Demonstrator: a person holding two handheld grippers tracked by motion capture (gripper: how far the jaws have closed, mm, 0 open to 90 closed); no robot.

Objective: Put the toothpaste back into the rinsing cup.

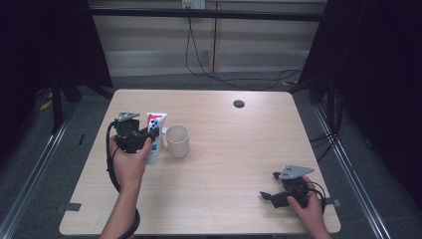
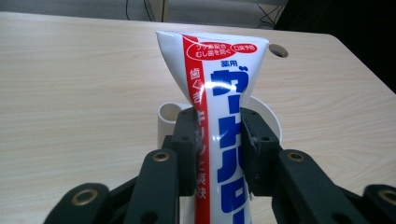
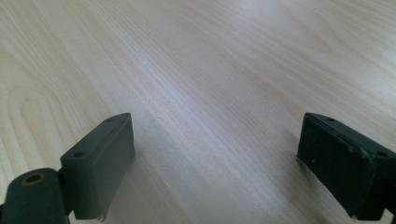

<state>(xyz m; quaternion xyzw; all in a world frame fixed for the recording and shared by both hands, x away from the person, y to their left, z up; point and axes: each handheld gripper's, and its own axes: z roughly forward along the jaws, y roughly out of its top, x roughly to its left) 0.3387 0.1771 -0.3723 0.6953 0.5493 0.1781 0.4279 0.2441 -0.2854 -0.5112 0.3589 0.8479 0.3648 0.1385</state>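
Observation:
A white toothpaste tube (image 1: 155,133) with red and blue print stands upright at the table's left, flat crimped end up. My left gripper (image 1: 151,137) is shut on it; in the left gripper view both black pads press the tube (image 2: 219,140) at its middle. Just right of the tube stands a cream mug (image 1: 177,141), whose rim (image 2: 268,116) shows behind the tube and jaws. My right gripper (image 1: 268,191) rests low near the table's front right corner, open, with bare wood between its pads (image 3: 105,158).
The light wooden table (image 1: 234,149) has a round cable hole (image 1: 239,104) near its far edge. Black cables run over the floor behind the table. Dark curtains hang at both sides.

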